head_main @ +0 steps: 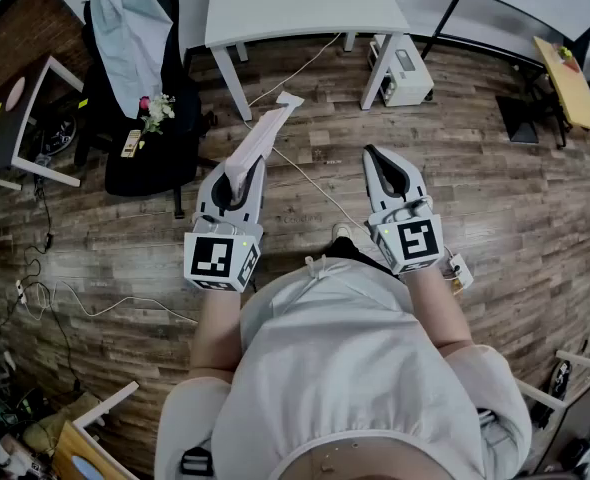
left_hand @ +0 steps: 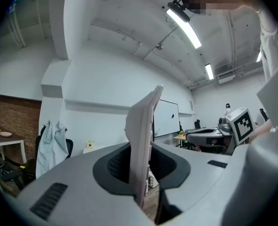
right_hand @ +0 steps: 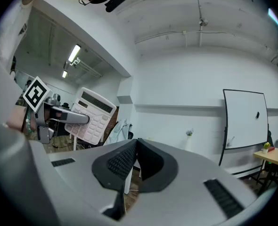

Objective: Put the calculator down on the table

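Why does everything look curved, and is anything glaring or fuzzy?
Head view: wide lens bows the floor. Left gripper view: ceiling lamp glares white; the near calculator looks soft. Right gripper view: dark rounded corners, whiteboard edges bend.

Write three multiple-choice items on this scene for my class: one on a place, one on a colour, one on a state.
1. Where is the calculator? A: in the left tongs. B: on the floor. C: on the chair.
2. What colour is the table? A: black. B: white. C: red.
3. How are the right tongs? A: wide open. B: shut on the calculator. C: shut, empty.
Answers: 1 A, the left gripper view shows it clamped edge-on between the jaws. 2 B, its top is white in the head view. 3 C, the right gripper view shows the jaws together with nothing between.
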Motion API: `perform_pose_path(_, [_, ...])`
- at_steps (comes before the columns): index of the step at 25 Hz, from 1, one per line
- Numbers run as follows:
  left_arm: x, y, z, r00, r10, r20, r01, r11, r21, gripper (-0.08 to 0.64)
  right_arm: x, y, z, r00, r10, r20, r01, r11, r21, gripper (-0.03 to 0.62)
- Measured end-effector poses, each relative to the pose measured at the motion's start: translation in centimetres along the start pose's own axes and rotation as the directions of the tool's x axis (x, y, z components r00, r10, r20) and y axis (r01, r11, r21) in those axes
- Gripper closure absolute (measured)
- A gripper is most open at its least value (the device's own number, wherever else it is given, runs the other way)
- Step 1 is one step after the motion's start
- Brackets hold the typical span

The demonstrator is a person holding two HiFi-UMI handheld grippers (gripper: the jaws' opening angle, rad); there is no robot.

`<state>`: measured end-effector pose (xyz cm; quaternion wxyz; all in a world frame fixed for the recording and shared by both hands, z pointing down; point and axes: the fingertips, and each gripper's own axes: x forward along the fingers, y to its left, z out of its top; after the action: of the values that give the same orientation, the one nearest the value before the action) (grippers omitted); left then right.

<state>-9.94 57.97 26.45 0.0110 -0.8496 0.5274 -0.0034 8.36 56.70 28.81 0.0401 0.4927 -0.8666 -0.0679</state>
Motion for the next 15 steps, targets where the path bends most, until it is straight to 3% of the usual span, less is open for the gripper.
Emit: perform_pose_path(15, [0.9,2.0,-1.5,1.000,0.006,-0.027,-0.008,0.999,-0.040,0.471,2.2,-0.5,-1.2,0.999,-0.022,-0.031,0.023,0.999,0.032,0.588])
